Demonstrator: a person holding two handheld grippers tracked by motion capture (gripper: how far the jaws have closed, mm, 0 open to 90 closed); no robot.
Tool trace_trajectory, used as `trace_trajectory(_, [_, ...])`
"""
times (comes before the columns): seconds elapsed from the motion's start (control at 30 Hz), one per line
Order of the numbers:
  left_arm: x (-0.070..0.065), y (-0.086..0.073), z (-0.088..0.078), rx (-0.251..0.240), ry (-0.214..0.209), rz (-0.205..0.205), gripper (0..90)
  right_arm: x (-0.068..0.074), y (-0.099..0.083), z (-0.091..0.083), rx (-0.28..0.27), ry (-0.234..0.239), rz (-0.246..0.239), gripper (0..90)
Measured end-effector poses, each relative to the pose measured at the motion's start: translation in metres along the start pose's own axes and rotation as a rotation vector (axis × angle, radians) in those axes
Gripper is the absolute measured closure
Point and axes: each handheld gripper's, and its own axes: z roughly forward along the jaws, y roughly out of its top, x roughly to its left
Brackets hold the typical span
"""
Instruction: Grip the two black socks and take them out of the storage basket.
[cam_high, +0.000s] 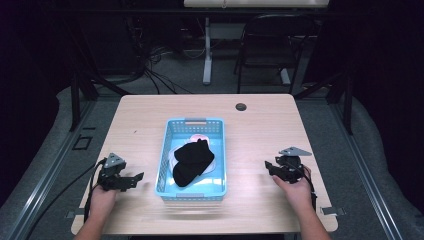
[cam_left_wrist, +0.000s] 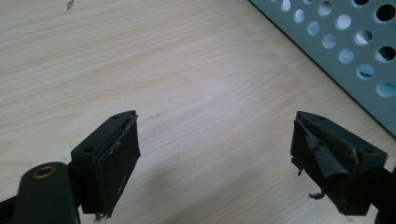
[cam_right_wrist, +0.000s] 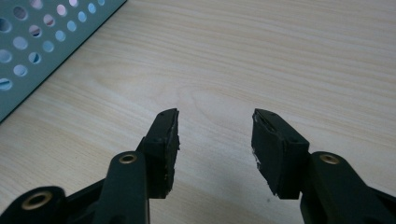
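High view footage was dominated by a pale wooden table (cam_high: 150, 120), on whose middle a light blue perforated basket (cam_high: 167, 150) had been set lengthwise, its short ends turned near and far. Inside the basket a black garment (cam_high: 192, 162), bunched and folded, was seen lying over something white and pink (cam_high: 199, 137), which could not be identified. Well to the left of the basket, near the table's near edge, the left gripper (cam_high: 135, 179) was held by a hand (cam_high: 102, 197), its jaws pointed right toward the basket. Well to the right, the right gripper (cam_high: 270, 167) was held by the other hand (cam_high: 296, 189), its jaws pointed left toward the basket. In the left gripper view the left gripper (cam_left_wrist: 215, 149) was shown with jaws spread wide over bare wood, nothing between them, and the basket's holed wall (cam_left_wrist: 345, 46) was seen at the upper right. In the right gripper view the right gripper (cam_right_wrist: 215, 140) was likewise shown parted and empty above the tabletop, the basket wall (cam_right_wrist: 42, 42) at the upper left. Worn, frayed padding (cam_left_wrist: 327, 161) was noted on one left jaw.
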Motion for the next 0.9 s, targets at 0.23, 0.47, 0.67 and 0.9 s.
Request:
trace_trajectory(0.23, [0.0, 0.001, 0.0, -0.001, -0.002, -0.001, 15.6, 0.003, 0.0, -0.004, 0.003, -0.005, 0.005, 52.0])
trace_trajectory(0.47, [0.0, 0.001, 0.0, 0.0, 0.0, 0.0, 15.6, 0.011, 0.008, -0.007, -0.009, 0.033, -0.01, 52.0])
trace_trajectory(0.67, [-0.004, 0.0, -0.001, 0.011, 0.0, 0.018, 15.6, 0.022, 0.023, -0.013, -0.011, 0.106, -0.019, 52.4])
trace_trajectory(0.9, [-0.007, 0.001, 0.0, 0.008, -0.008, 0.038, 15.5, 0.039, 0.044, -0.016, 0.004, 0.109, -0.075, 54.3])
